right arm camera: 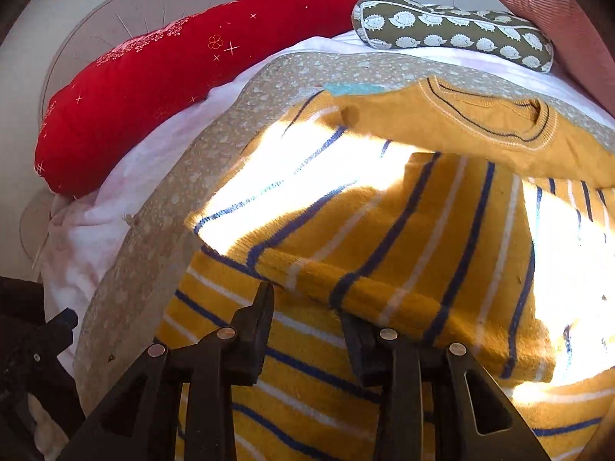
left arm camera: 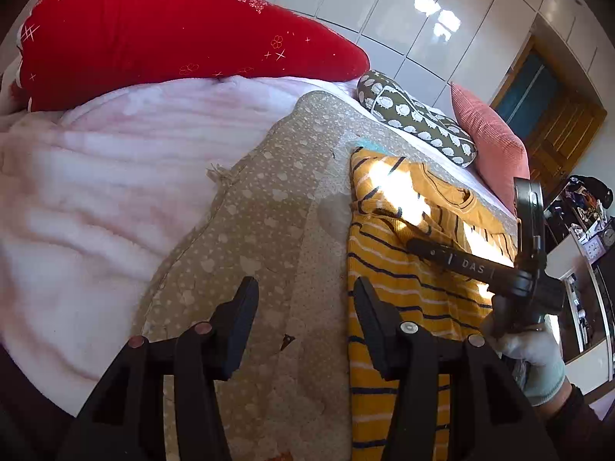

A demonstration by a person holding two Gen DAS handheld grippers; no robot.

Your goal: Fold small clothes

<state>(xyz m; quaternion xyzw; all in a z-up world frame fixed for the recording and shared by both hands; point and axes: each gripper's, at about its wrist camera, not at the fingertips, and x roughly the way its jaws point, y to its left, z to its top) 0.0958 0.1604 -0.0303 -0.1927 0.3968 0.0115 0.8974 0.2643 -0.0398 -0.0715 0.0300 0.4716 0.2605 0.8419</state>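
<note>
yellow striped sweater (right arm camera: pixel 384 238) folded | beige mat (left arm camera: pixel 269 207) beneath | red pillow (left arm camera: pixel 153 34) behind

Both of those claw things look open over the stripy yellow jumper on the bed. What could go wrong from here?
The folded sleeve lies loose on the yellow striped sweater, held by neither gripper, so a brush from the right gripper could flip it back open. The left gripper hangs over the sweater's edge and the beige dotted mat; closing there might pinch the mat too. Bright sun patches wash out the stripes, so edges could be misjudged.
</note>
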